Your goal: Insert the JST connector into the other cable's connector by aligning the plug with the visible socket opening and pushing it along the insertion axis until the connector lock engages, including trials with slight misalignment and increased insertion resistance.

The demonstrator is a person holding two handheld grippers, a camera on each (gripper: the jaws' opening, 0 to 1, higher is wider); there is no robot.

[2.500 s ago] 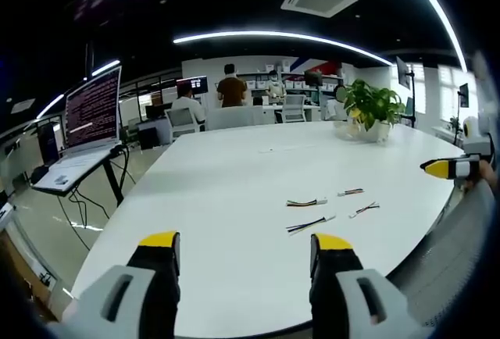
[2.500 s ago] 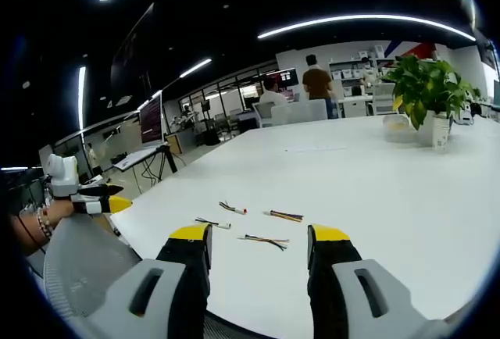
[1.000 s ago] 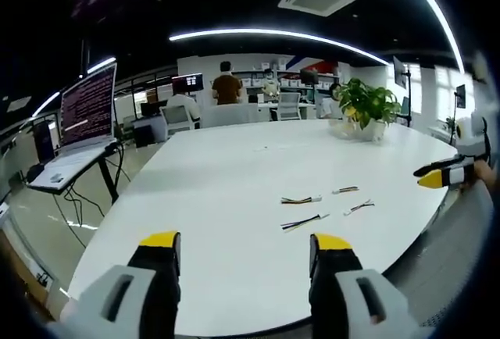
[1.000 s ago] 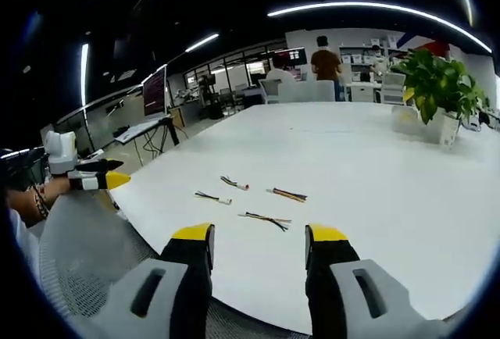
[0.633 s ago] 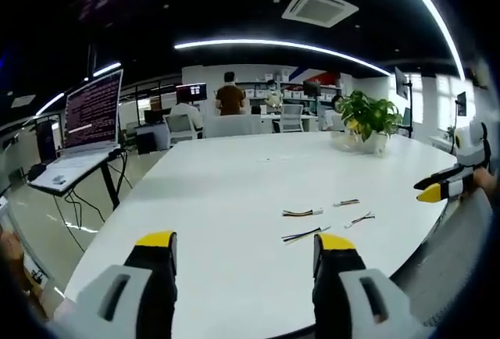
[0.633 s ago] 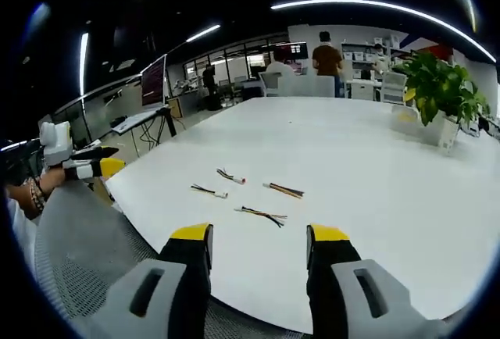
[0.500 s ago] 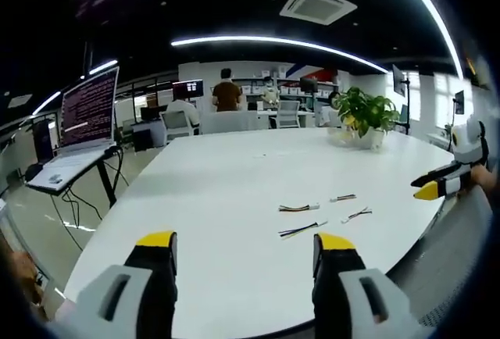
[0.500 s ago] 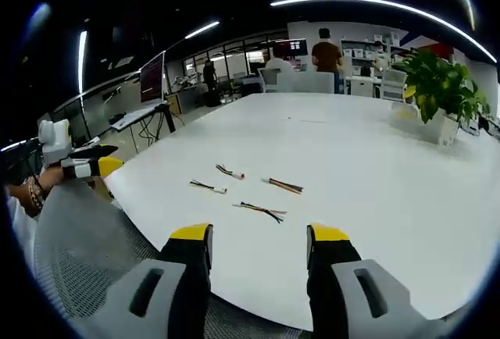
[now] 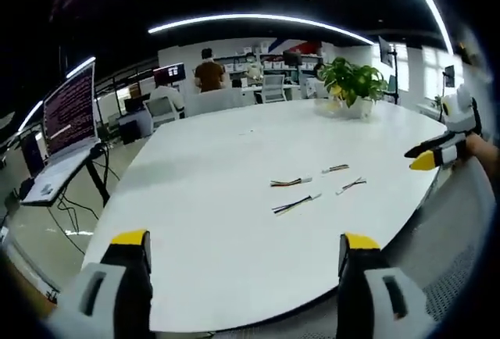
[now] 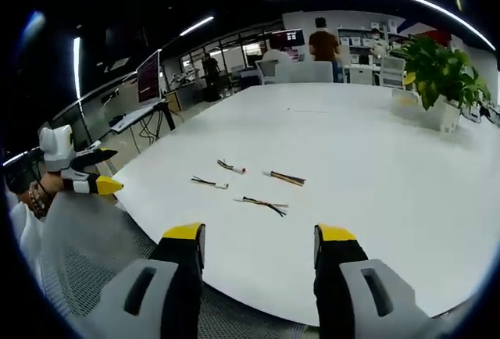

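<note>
A big white table (image 9: 203, 198) takes up most of the room in front of both grippers. It is bare around the cables, so there is space to work.

Far back on the table stands a green plant (image 9: 350, 83) in a pot, well away from the job. A laptop (image 9: 66, 120) sits on a stand beside the table.

The left gripper (image 9: 246, 245) hangs over the near edge of the table. Its 2 jaws are wide apart and hold nothing. The right gripper (image 10: 259, 233) waits at the table edge too, with its jaws apart and nothing between them. I think both are open so they can each pick up 1 cable.

The smallest things are the 4 short cables (image 9: 295, 205) with little plugs. They lie flat near the middle of the near side, close to each other but not joined. In the right gripper view the cables (image 10: 264, 205) are just ahead of the jaws. No plug is pushed in yet.
</note>
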